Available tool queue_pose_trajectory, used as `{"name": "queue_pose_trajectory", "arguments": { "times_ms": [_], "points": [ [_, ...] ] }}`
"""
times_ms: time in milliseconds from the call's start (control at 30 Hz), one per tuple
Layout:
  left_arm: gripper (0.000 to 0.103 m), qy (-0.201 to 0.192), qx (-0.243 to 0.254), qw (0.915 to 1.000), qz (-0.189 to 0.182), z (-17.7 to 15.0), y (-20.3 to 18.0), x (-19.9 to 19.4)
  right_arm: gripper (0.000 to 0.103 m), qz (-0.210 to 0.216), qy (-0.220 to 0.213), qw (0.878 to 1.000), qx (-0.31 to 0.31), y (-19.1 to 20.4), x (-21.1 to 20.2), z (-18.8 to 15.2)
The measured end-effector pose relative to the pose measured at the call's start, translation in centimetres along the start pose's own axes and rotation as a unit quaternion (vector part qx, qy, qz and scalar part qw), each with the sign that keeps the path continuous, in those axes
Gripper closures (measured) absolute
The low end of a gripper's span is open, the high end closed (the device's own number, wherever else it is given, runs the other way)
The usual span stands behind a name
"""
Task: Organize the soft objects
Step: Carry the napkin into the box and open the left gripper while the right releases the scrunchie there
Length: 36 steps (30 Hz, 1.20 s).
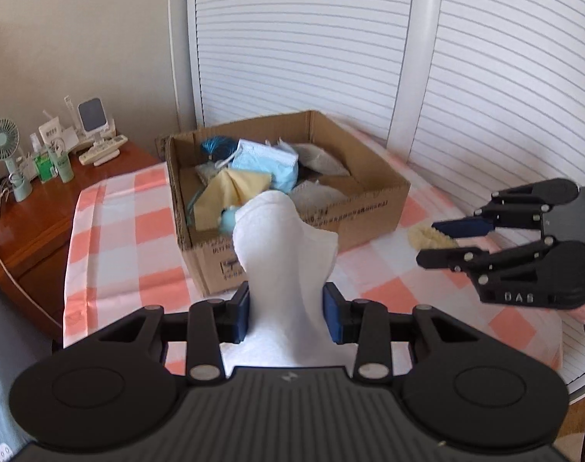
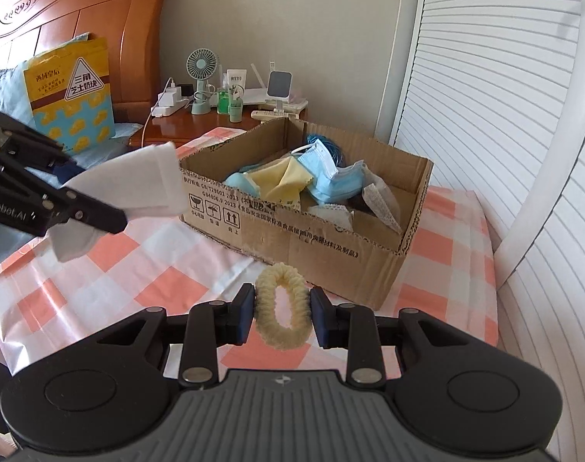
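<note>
The left wrist view looks forward and slightly down from close above the orange-and-white checked cloth point(image 1: 111, 231), facing the open brown cardboard box point(image 1: 369, 208) at frame centre, white slatted doors point(image 1: 304, 38) behind. The right wrist view sits low and near the same cloth point(image 2: 146, 265), facing the box point(image 2: 315, 238) from its other side. Both share box, cloth and the wooden nightstand point(image 1: 42, 223) point(image 2: 184, 127).

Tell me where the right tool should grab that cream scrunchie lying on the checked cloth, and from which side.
Grip the scrunchie across its ring, one finger outside each long side, coming down from above. It lies flat beside the cardboard box, and the right tool already straddles it with jaws open.
</note>
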<state>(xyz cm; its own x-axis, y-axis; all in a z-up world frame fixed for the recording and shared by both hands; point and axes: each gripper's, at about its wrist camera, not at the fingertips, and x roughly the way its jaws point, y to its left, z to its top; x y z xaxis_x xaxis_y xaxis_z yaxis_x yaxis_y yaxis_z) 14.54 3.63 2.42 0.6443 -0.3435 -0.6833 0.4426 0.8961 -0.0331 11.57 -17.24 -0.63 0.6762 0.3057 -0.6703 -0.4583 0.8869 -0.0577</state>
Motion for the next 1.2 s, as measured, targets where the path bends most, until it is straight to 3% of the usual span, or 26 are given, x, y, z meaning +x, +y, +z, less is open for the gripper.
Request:
{"name": "queue_pose_trajectory", "arguments": {
  "times_ms": [200, 400, 667, 767, 833, 967, 1200],
  "points": [
    [0.066, -0.017, 0.009, 0.9998, -0.007, 5.6, -0.2, 3.4, 0.067, -0.005, -0.015, 1.0, -0.008, -0.4, -0.7, 1.4],
    [0.066, 0.004, 0.001, 1.0, 0.002, 8.4, -0.3, 9.0, 0.067, -0.014, -0.026, 1.0, -0.008, -1.3, -0.9, 2.7],
    [0.066, 0.028, -0.048, 0.9953, 0.079, 9.9, 3.8, 13.9, 0.067, -0.028, -0.034, 0.999, -0.003, -2.9, -1.0, 3.8],
    [0.051, 0.032, -0.06, 0.991, 0.115, 10.0, 5.2, 15.4, 0.067, -0.03, -0.034, 0.999, 0.003, -3.6, -0.6, 4.2],
    [0.015, 0.027, -0.077, 0.9872, 0.137, 10.0, 6.1, 16.1, 0.067, -0.03, -0.033, 0.999, 0.008, -4.0, -0.2, 4.5],
    [0.011, 0.009, -0.092, 0.9856, 0.142, 9.6, 7.1, 15.5, 0.067, -0.033, -0.026, 0.999, 0.013, -4.5, 0.9, 5.1],
    [0.001, -0.034, -0.065, 0.9885, 0.133, 8.6, 5.9, 11.8, 0.067, -0.034, -0.021, 0.999, 0.023, -5.3, 2.9, 6.3]
  ]
}}
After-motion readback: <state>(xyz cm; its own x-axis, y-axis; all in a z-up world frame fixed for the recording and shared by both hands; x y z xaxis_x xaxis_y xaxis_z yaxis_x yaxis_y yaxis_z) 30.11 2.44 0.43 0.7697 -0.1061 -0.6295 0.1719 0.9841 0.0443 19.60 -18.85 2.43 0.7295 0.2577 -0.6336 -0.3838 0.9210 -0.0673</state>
